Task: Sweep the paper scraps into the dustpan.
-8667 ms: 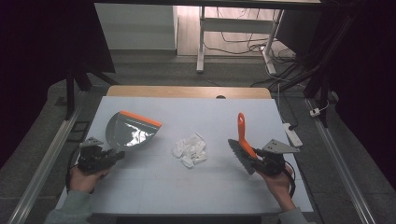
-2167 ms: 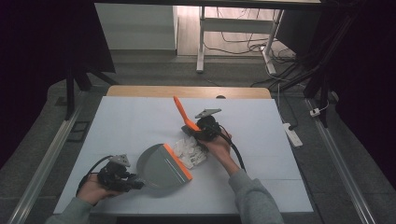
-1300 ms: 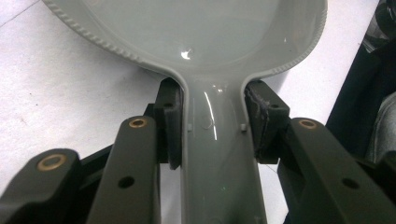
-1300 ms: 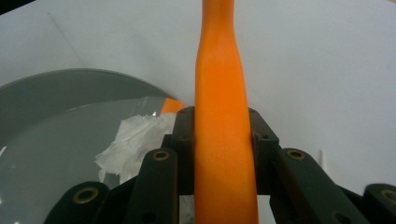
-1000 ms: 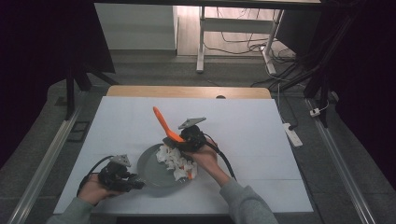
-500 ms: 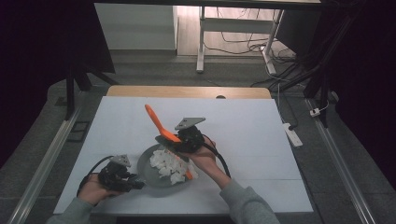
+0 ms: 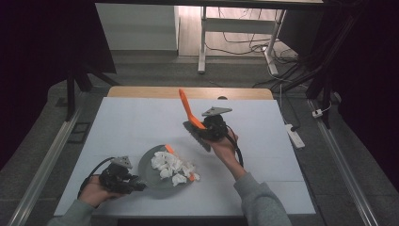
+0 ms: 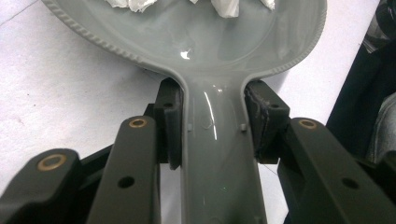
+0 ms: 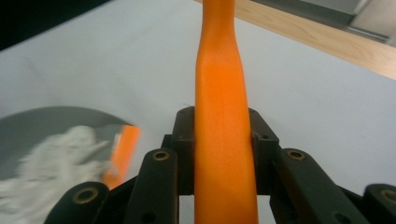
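**Dustpan loaded with paper scraps, brush held clear above the bench**

Nearest the person, the left gripper [image 7: 123,181] sits low at the front left of the bench [image 7: 131,122]. Its jaws are pinched on the handle of the grey dustpan [image 7: 157,181], one pad on each side of the neck. The left gripper view confirms this: both black pads [image 8: 170,122] press against the grey handle [image 8: 217,158] where it widens into the pan. The pan lies flat on the white bench surface, its mouth pointing towards the middle.

Inside the pan lie the white paper scraps [image 7: 170,165], bunched towards the orange lip [image 7: 181,162] at the pan's open edge. One or two scraps sit right at that edge, at the pan's right end.

Farther out, near the bench centre, the right gripper [image 7: 207,132] is clamped on the orange brush handle [image 7: 188,107]. The dark brush head [image 7: 195,136] hangs at an angle below it, well apart from the pan and to its far right. The handle tilts up and away from the person.

Writing: no brand, label or lettering can be read on the pan, brush or either gripper.

Differences between views: the left gripper view gives the ribbed rim of the pan [image 8: 93,35] and the grip contact, which are too small to judge from above. The right gripper view shows the orange handle [image 9: 224,140] squeezed between its jaws, with the pan and scraps [image 9: 60,154] blurred at lower left and a wooden edge strip [image 9: 327,39] of the bench beyond. The high view alone gives the cables and frame legs on the floor [image 7: 244,40] behind the bench.
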`<state>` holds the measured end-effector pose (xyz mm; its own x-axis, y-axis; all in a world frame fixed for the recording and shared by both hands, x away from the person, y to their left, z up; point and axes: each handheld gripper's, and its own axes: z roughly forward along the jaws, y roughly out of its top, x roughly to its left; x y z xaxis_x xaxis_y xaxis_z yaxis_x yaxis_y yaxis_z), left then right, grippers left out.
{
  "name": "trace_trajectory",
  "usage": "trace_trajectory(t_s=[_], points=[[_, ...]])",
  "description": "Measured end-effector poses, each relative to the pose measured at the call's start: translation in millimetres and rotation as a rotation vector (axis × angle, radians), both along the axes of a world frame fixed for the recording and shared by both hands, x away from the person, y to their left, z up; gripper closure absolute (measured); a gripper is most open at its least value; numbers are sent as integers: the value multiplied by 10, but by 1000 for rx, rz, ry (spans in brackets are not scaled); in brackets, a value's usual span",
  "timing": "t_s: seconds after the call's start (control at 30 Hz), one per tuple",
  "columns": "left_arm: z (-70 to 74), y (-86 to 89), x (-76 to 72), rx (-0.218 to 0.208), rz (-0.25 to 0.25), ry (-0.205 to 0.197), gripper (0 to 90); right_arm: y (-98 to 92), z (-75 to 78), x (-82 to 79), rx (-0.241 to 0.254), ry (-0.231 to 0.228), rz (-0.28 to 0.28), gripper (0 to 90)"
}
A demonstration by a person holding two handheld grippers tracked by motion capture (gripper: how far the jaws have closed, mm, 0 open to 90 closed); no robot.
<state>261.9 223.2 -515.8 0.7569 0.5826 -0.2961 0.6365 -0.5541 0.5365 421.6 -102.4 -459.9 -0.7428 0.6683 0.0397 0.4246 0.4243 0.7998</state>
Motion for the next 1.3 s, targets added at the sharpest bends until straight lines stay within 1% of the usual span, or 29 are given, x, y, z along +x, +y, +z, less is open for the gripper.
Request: trace_trajectory(t_s=[0.13,0.27,0.43,0.57,0.73,0.87,0.93,0.97,1.03,1.07,1.1,1.13,1.17,1.23,1.27,1.3], points=[[0,0,0,0,1,0,611,-84,-87,143,-28,30,-56,695],[0,-1,0,0,0,-1,610,-125,-155,231,-62,58,-86,694],[-2,-13,1,0,3,-2,611,-123,-205,290,-99,79,-101,695],[-2,-19,-1,0,4,-3,611,-79,-260,341,-135,110,-106,695],[-6,-24,0,-2,5,-2,610,-19,-279,353,-139,128,-90,695],[-6,-31,-3,-3,7,-3,611,62,-279,296,-154,133,-53,695],[-6,-33,-2,-3,7,-3,610,115,-282,242,-162,125,-30,695],[-6,-34,-1,-3,6,-4,611,167,-281,175,-149,142,-7,695],[-7,-35,0,-3,6,-3,610,186,-286,147,-143,143,3,695],[-8,-35,-1,-4,6,-3,610,224,-292,91,-148,138,21,695],[-8,-35,0,-4,6,-3,611,297,-303,-28,-145,137,55,695],[-8,-35,0,-4,6,-3,610,325,-304,-75,-147,138,81,695],[-9,-35,1,-3,5,-3,610,325,-304,-75,-147,138,81,695],[-8,-36,0,-3,6,-3,611,408,-284,-232,-119,176,170,695],[-8,-36,1,-2,5,-3,611,440,-252,-305,-115,171,203,695],[-9,-37,0,-3,7,-4,611,471,-145,-417,-112,115,234,695]])
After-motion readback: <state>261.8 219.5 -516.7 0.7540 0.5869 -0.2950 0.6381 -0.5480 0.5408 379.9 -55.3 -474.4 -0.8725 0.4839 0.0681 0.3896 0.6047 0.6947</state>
